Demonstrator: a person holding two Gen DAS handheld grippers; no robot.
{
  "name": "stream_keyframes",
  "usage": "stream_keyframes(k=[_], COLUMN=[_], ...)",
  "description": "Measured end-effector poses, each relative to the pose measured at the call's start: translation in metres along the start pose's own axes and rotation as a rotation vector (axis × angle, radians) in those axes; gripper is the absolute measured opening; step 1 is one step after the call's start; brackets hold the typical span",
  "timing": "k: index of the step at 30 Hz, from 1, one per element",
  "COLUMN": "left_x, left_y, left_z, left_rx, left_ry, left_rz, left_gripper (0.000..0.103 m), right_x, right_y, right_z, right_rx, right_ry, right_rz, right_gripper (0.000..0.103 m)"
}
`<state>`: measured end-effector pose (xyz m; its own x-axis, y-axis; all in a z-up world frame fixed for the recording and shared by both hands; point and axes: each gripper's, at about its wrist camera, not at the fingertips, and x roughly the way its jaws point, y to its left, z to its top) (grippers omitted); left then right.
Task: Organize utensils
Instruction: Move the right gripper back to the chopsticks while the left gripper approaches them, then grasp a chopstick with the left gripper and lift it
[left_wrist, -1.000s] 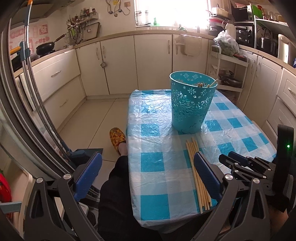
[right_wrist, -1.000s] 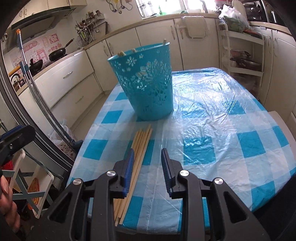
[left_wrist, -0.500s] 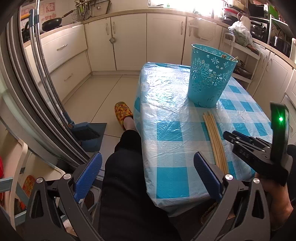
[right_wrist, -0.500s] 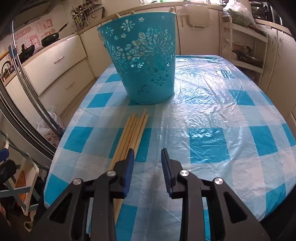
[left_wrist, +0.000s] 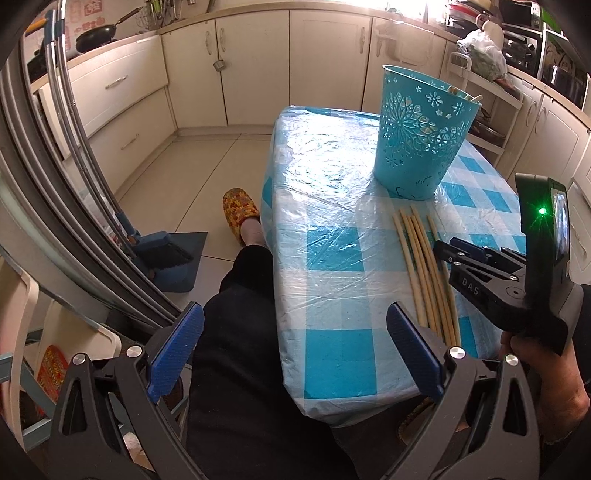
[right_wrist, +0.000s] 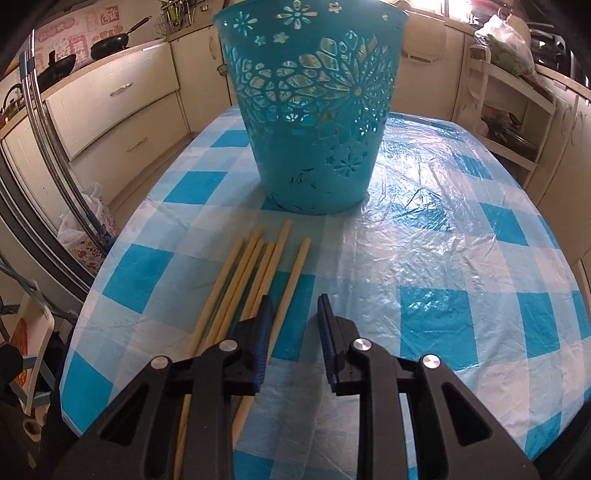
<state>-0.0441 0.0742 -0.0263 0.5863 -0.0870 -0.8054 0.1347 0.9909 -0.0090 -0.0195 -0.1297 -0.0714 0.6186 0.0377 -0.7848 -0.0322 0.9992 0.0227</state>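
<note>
Several pale wooden chopsticks (right_wrist: 255, 269) lie side by side on the blue-checked table (right_wrist: 461, 266), just in front of a teal cut-out basket (right_wrist: 314, 110). The basket (left_wrist: 421, 133) holds more sticks whose tips show at its rim. My right gripper (right_wrist: 295, 317) is open a little and empty, low over the near ends of the chopsticks (left_wrist: 424, 266); it also shows in the left wrist view (left_wrist: 480, 266). My left gripper (left_wrist: 295, 347) is wide open and empty, held off the table's left front corner above a person's dark-clad leg.
Cream kitchen cabinets (left_wrist: 255, 62) run along the back and both sides. A shelf rack (right_wrist: 509, 122) stands right of the table. A blue dustpan (left_wrist: 170, 258) and metal poles (left_wrist: 74, 147) are on the floor at left, with a slippered foot (left_wrist: 240, 214) by the table edge.
My right gripper has moved forward and down over the chopsticks, toward the basket. My left gripper has drawn back and left, off the table edge.
</note>
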Motion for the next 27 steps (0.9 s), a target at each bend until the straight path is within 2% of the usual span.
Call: stream_keyframes(k=[2,4,7,10,14,24,27], left_x=[0.005,0.012,0.030,0.050,0.078,0.116,0.117], left_y=[-0.005,-0.014,-0.031,-0.047,-0.069,-0.080,-0.080], left_z=[0.005,0.011,0.021,0.031,0.038,0.045,0.046], left_rx=[-0.001,0.010,0.026,0.038,0.066,0.062,0.055], left_ry=[0.003,0.003,0.009,0.032,0.061,0.117,0.106], left_rz=[-0.014,-0.020,-0.034,-0.044,-0.021,0.018,0.020], left_gripper=[0.095,0.095,0.095,0.095,0.095,0.095,0.095], right_x=[-0.002,-0.003,-0.005,-0.007,-0.006,-0.006,-0.005], right_y=[-0.005,-0.011,-0.027,-0.045,-0.050,-0.055,-0.055], right_z=[0.000,-0.001,-0.004,-0.006,-0.005,-0.004,-0.004], right_rx=[-0.034,-0.057,-0.061,-0.008,0.029,0.048,0.046], right_ry=[0.009,0.012,0.018,0.017,0.006,-0.008,-0.014], right_rz=[-0.008,-0.021,-0.032,-0.017,0.011,0.052,0.056], right_gripper=[0.009,0.008,0.008,0.008,0.008,0.009,0.011])
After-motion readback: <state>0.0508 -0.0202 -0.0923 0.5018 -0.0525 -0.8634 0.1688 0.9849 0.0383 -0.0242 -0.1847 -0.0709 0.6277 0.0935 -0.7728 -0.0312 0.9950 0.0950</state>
